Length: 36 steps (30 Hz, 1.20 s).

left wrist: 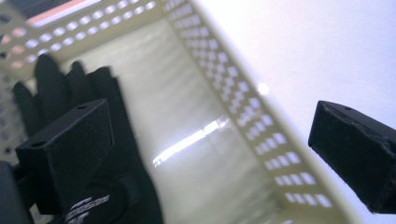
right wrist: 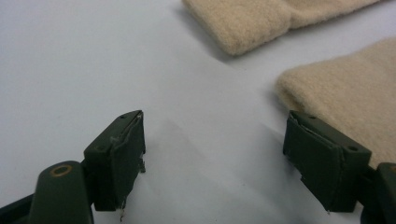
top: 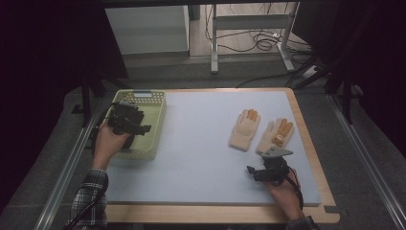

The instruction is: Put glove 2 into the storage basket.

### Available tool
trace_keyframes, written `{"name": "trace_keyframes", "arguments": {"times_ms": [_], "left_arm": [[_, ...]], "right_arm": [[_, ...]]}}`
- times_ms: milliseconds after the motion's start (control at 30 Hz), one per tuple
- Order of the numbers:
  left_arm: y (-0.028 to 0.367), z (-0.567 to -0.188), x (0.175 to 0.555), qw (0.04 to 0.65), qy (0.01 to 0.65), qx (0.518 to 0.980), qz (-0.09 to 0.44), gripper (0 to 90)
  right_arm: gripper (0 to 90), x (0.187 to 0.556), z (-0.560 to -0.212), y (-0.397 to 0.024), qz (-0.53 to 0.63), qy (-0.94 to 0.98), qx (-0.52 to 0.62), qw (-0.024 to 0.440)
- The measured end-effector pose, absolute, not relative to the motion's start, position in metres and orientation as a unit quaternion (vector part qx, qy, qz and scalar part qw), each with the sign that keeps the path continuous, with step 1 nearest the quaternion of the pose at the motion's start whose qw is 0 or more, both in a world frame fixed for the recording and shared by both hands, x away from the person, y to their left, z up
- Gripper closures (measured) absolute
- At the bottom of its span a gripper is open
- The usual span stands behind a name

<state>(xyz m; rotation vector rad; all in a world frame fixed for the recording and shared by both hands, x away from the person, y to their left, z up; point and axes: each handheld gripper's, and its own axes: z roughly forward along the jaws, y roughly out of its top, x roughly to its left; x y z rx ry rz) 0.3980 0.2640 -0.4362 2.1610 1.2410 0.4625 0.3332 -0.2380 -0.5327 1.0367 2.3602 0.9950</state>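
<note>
Both grippers, left [left wrist: 210,140] and right [right wrist: 215,158], had jaws wide apart, holding nothing. The left could bump the basket [left wrist: 261,116] wall; the right might only pinch glove [right wrist: 355,88] fuzz.

Pale printed logo on cuff of black glove [left wrist: 93,140] in left gripper view, partly hidden and blurred, letters not legible, no other readable text, numbers or labels anywhere.

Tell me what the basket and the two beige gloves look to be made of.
Basket: likely moulded plastic, pale yellow-green, glossy; its perforated walls catch highlights. Beige gloves: seemingly knitted fabric, matte and fuzzy in the right gripper view, with orange fingertips, possibly a grip coating.
</note>
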Motion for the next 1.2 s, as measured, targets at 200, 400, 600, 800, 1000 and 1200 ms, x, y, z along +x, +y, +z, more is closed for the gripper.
{"name": "trace_keyframes", "arguments": {"times_ms": [200,400,600,800,1000,1200], "left_arm": [[0.24,-0.435,0.386,0.327,0.435,0.82,0.176,0.5],[0.213,-0.438,0.369,0.335,0.399,0.833,0.184,0.5],[0.187,-0.444,0.348,0.344,0.362,0.846,0.189,0.5],[0.169,-0.46,0.328,0.367,0.337,0.848,0.178,0.5],[0.158,-0.485,0.312,0.387,0.332,0.844,0.167,0.8],[0.158,-0.514,0.302,0.373,0.337,0.85,0.157,0.9]], "right_arm": [[20.6,0.333,-0.533,-0.238,0.354,0.839,0.369,0.188],[20.6,0.333,-0.533,-0.238,0.354,0.839,0.368,0.188],[20.6,0.333,-0.533,-0.238,0.353,0.839,0.368,0.189],[20.5,0.333,-0.533,-0.238,0.353,0.838,0.37,0.188],[20.5,0.333,-0.533,-0.238,0.353,0.839,0.37,0.188],[20.2,0.333,-0.533,-0.238,0.353,0.839,0.37,0.188]]}}
